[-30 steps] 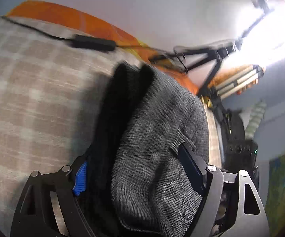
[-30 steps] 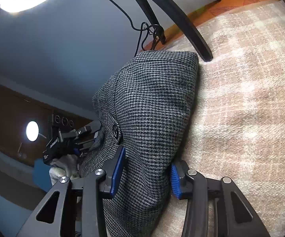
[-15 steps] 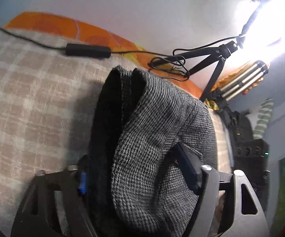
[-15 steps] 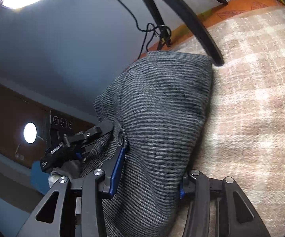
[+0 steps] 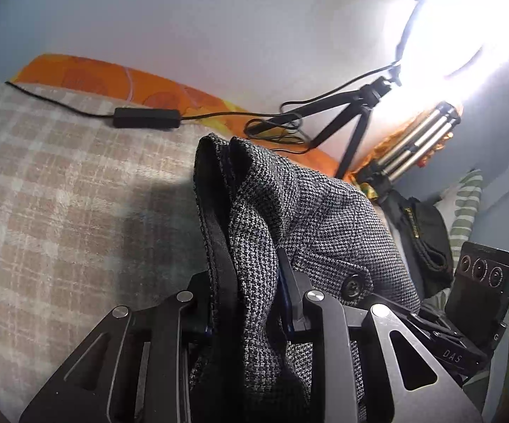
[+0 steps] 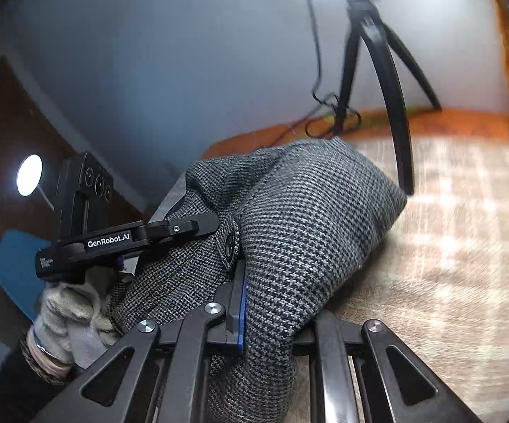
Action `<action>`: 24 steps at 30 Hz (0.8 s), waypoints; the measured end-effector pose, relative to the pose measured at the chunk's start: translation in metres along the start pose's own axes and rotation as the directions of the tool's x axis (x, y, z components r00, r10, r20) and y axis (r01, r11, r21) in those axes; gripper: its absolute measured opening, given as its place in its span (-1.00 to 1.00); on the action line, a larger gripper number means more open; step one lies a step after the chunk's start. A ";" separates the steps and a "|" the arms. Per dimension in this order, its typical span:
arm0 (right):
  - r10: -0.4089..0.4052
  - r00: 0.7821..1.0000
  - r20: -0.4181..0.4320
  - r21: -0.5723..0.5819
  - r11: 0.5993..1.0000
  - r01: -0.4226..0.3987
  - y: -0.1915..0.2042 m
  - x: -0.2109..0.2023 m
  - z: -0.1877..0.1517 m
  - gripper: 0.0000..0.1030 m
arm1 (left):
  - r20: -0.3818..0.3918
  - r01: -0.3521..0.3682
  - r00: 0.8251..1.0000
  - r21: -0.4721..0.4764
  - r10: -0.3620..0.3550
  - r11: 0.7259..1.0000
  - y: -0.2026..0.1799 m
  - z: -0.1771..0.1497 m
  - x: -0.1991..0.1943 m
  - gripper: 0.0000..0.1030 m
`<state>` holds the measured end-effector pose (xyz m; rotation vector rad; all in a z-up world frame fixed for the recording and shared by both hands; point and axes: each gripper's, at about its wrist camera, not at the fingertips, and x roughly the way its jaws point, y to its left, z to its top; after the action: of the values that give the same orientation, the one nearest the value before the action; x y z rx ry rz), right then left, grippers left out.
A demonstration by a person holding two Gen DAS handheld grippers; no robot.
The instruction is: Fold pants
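L gripper (image 5: 250,313) & R gripper (image 6: 272,320) both clamped tight on grey houndstooth pants (image 6: 307,218); plaid blanket (image 5: 60,194) at 9 o'clock of the pants in the left wrist view.

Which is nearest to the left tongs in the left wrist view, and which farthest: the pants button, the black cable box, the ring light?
1. The pants button: beside the left tongs, just right of them.
2. The black cable box: on the checked blanket, up left.
3. The ring light: top right, by the wall.
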<state>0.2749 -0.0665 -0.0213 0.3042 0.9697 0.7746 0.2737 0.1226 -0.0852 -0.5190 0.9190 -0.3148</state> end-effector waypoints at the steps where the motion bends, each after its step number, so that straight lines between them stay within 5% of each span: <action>1: -0.006 1.000 0.009 -0.020 1.000 0.006 0.005 -0.007 0.002 -0.79 | 0.005 0.009 1.000 0.003 -0.009 1.000 -0.002 -0.002 -0.003 -0.52; 10: -0.089 0.993 0.081 -0.143 0.985 0.100 0.045 -0.072 -0.003 -0.79 | 0.051 0.057 0.997 0.100 -0.062 0.993 -0.057 -0.015 -0.030 -0.52; 24: -0.259 0.950 0.176 -0.184 0.939 0.290 0.009 -0.226 -0.009 -0.79 | 0.081 0.188 0.973 0.257 -0.216 0.948 -0.187 -0.032 -0.016 -0.53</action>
<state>0.1887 -0.2210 0.1198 0.0402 0.7611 0.5806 0.2304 -0.0349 0.0128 -0.3953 0.7091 -0.5750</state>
